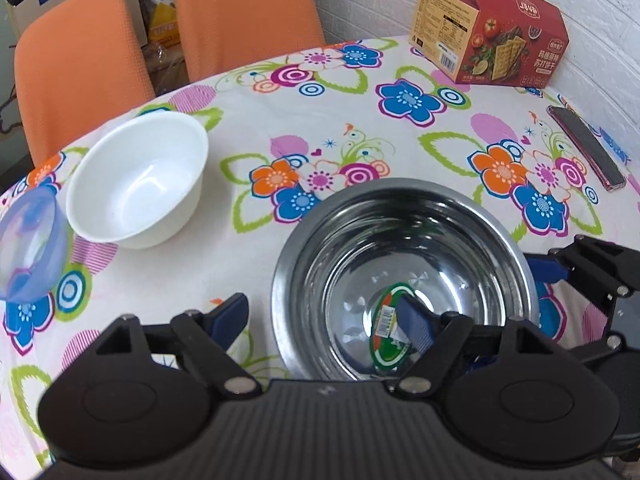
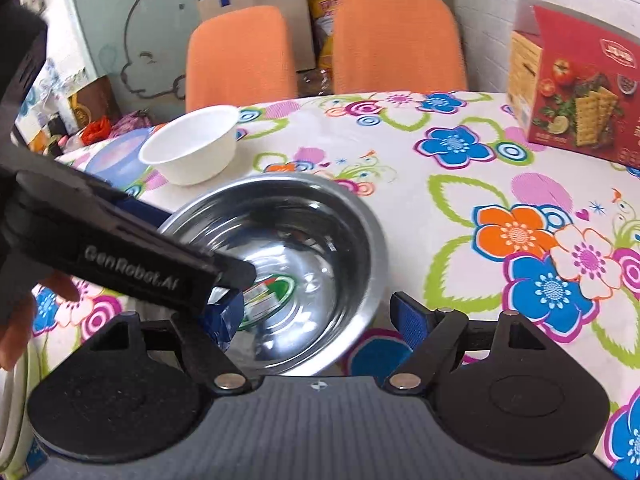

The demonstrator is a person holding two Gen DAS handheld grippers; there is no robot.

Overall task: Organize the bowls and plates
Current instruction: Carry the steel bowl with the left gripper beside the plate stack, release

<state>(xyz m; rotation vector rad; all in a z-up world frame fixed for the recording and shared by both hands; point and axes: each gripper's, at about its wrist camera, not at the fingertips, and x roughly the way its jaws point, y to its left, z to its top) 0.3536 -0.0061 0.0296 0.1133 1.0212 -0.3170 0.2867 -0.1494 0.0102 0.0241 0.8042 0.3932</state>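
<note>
A steel bowl [image 1: 440,232] [image 2: 312,224] with a green sticker in its bottom stands on the flowered tablecloth. My left gripper [image 1: 326,320] is open astride its near-left rim, the right pad inside and the left pad outside. In the right wrist view its black body [image 2: 132,264] reaches into the bowl from the left. My right gripper [image 2: 318,320] is open astride the bowl's right rim, with one blue finger [image 1: 554,270] outside it. A white bowl [image 1: 140,184] [image 2: 192,148] stands upright further left. Beside it lies a clear blue bowl [image 1: 28,248] [image 2: 120,156].
A red cracker box [image 1: 492,32] [image 2: 572,92] stands at the far right of the table, with a phone [image 1: 586,148] lying near the right edge. Two orange chairs [image 1: 240,12] [image 2: 396,40] stand behind the table. A hand [image 2: 16,320] shows at the left.
</note>
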